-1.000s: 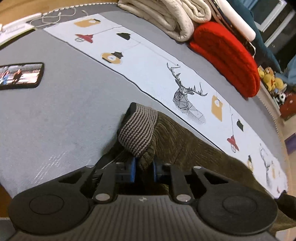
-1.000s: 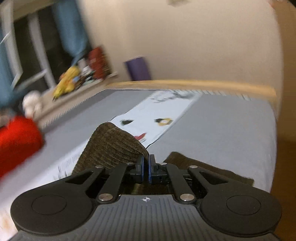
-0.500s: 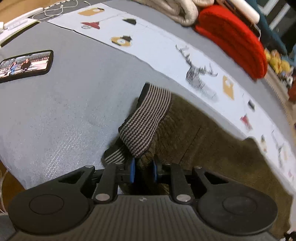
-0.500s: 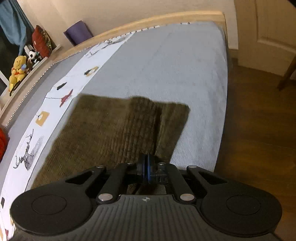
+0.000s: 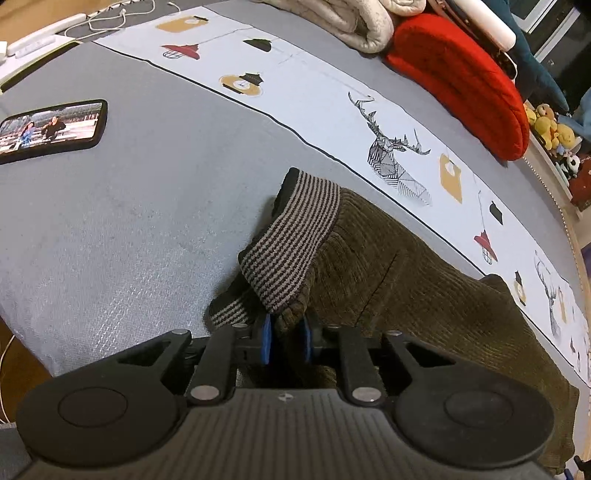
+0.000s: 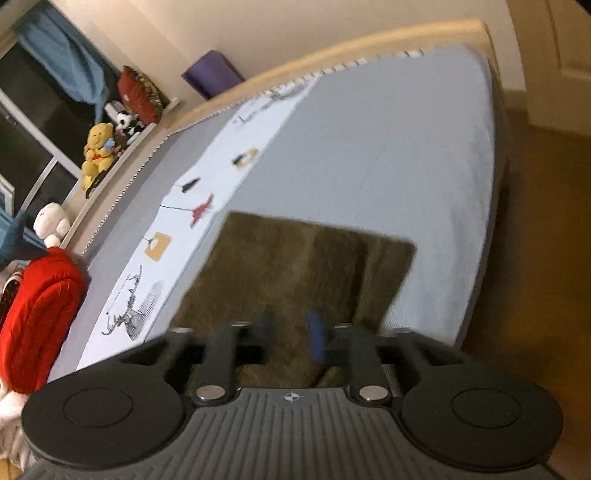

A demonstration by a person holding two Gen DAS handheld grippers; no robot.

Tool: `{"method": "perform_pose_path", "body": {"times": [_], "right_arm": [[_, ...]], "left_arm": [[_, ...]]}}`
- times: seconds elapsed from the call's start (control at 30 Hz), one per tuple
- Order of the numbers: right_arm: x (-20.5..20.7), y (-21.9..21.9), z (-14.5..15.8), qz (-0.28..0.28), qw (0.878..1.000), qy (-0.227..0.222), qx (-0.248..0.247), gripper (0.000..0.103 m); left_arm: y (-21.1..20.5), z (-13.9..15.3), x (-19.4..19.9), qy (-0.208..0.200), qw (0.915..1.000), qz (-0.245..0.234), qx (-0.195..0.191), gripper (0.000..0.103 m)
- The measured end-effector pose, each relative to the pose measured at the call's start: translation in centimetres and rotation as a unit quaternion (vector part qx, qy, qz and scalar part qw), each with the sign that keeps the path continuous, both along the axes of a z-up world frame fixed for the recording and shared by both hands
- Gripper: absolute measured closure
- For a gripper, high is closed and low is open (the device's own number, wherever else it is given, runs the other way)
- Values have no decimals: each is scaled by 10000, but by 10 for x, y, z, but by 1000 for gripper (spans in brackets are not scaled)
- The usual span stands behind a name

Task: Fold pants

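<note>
Olive corduroy pants point(image 5: 406, 288) with a striped knit waistband point(image 5: 295, 240) lie on the grey bed. My left gripper point(image 5: 285, 338) is shut on the waistband corner and holds it slightly raised. In the right wrist view the pants' leg end point(image 6: 295, 266) lies flat, folded lengthwise, near the bed's edge. My right gripper point(image 6: 291, 334) is open just above the cloth and holds nothing.
A phone point(image 5: 48, 127) with a lit screen lies at the left. A red cushion point(image 5: 461, 74) and a cream blanket point(image 5: 354, 18) sit at the far side. A printed white runner point(image 5: 332, 107) crosses the bed. Plush toys point(image 6: 98, 151) line a shelf. The wooden floor point(image 6: 535, 258) lies right of the bed.
My right gripper has let go of the pants' leg end and opened; the leg now lies flat. My left gripper keeps its hold on the waistband and has lowered slightly.
</note>
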State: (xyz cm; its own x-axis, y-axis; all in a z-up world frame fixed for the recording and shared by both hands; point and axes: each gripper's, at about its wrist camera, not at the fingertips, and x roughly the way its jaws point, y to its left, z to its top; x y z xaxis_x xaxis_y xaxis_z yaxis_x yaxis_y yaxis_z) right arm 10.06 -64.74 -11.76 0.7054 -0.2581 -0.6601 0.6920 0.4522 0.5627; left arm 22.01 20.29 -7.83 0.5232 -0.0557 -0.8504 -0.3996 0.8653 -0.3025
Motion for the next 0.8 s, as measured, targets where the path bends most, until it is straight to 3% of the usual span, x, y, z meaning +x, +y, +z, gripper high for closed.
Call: {"method": "perform_pose_path", "body": {"times": [0.17,0.33,0.43,0.53,0.57,0.6,0.67,0.8], "right_arm": [[10,8,-6,-171,9998,17,-124,63],[22,-10,-12,-636,9965,393,-375,63],[31,-19,-27,-540,9968,520,-270,62],[41,-16,-27,-384,9964,596,-465,60],[45,-12,-24,-361,9954,624,-639,68],[49,-9,-21,-322,9938,675,-828,90],[57,-1,-11,-278,9907,749,-1098,91],[58,4,28,-261,9912,440,-1222,93]], "left_arm": [[-4,-4,2,52,9999,-37,131,83],[-6,-6,4,82,9998,-38,187,82],[-7,-7,6,110,9997,-34,218,82],[-8,-6,8,117,9997,2,223,82],[-8,-6,8,98,9997,27,204,82],[-8,-4,7,67,9998,45,186,83],[-6,1,6,-65,9999,87,107,85],[-1,13,-2,-285,9994,150,-138,86]]}}
